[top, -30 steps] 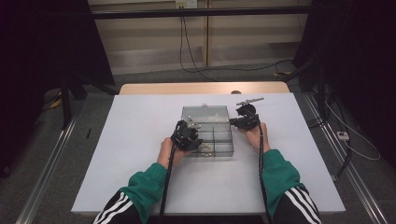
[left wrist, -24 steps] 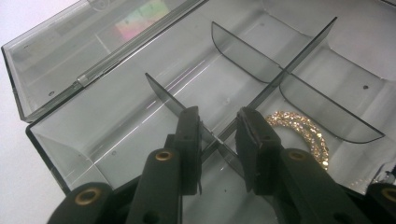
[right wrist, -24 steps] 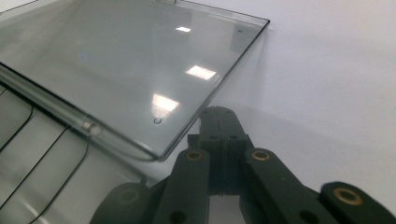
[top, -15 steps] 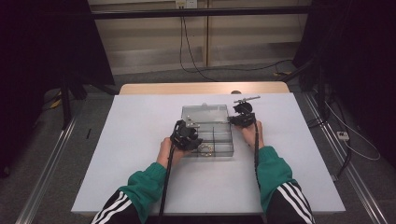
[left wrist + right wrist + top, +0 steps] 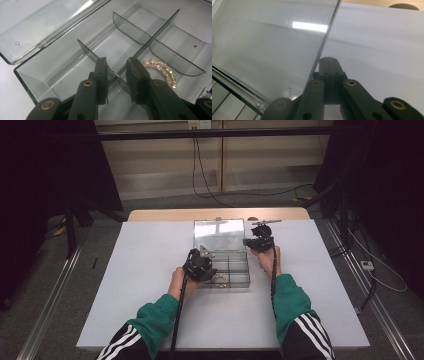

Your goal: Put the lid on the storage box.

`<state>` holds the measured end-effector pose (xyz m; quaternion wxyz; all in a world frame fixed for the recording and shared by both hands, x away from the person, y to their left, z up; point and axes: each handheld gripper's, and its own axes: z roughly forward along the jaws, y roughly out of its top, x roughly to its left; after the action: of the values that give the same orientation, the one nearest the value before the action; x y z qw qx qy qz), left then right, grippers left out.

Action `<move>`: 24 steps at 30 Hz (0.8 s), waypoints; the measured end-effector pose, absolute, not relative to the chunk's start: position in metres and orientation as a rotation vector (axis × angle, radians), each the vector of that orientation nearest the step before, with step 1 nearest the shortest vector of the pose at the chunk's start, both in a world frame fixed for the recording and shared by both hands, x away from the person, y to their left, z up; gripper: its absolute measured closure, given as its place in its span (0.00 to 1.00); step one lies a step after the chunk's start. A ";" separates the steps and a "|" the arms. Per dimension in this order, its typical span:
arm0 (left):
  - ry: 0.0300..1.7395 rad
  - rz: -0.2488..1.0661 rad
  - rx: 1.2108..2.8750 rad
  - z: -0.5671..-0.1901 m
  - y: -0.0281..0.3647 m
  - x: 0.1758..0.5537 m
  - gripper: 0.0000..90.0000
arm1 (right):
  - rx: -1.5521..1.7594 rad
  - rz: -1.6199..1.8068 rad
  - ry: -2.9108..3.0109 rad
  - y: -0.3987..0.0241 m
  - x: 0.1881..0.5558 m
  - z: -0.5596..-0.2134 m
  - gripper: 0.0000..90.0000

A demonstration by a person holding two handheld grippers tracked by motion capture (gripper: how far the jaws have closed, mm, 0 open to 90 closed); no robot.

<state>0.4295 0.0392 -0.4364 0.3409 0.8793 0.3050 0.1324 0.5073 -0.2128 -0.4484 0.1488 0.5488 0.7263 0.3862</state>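
Observation:
A clear plastic compartment box point(image 5: 248, 270) lies mid-table with its lid point(image 5: 220, 234) swung back. A gold bracelet point(image 5: 220, 280) rests in a front compartment. My left gripper point(image 5: 210, 271) hovers over the box's front left. In the left gripper view it point(image 5: 117, 62) is open, its jaws straddling a thin divider point(image 5: 87, 51) without pressing on it, and the bracelet point(image 5: 162, 71) lies just to the right. My right gripper point(image 5: 256, 236) is at the lid's right edge. In the right gripper view it point(image 5: 329, 60) is shut with nothing between the jaws, which sit against the edge of the lid point(image 5: 269, 45).
The box stands on a white tabletop point(image 5: 150, 270) with bare room to the left, to the right and in front. A wooden strip point(image 5: 165, 214) runs along the far edge. Cables trail from both grippers toward the person's green sleeves.
My right gripper has shifted slightly left and away along the lid's edge, and the lid's bright face looks larger. The left gripper has stayed put.

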 end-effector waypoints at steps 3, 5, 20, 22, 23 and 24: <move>0.792 0.344 2.290 -0.436 0.039 0.430 0.79 | 1.563 1.132 2.069 -0.213 0.506 -0.444 1.00; 0.791 0.345 2.291 -0.436 0.039 0.430 0.79 | 1.555 1.160 2.052 -0.214 0.505 -0.441 1.00; 0.793 0.352 2.295 -0.436 0.039 0.429 0.79 | 1.458 1.220 2.020 -0.212 0.494 -0.413 1.00; 0.796 0.351 2.293 -0.436 0.039 0.429 0.79 | 1.453 1.225 2.018 -0.212 0.493 -0.412 1.00; 0.798 0.349 2.292 -0.436 0.039 0.429 0.79 | 1.450 1.225 2.020 -0.212 0.493 -0.412 1.00; 0.798 0.349 2.292 -0.436 0.039 0.429 0.79 | 1.449 1.224 2.020 -0.212 0.493 -0.411 1.00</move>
<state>0.4292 0.0388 -0.4360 0.3381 0.8797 0.3064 0.1341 0.4928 -0.2116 -0.4114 0.1842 0.5138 0.7166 0.4342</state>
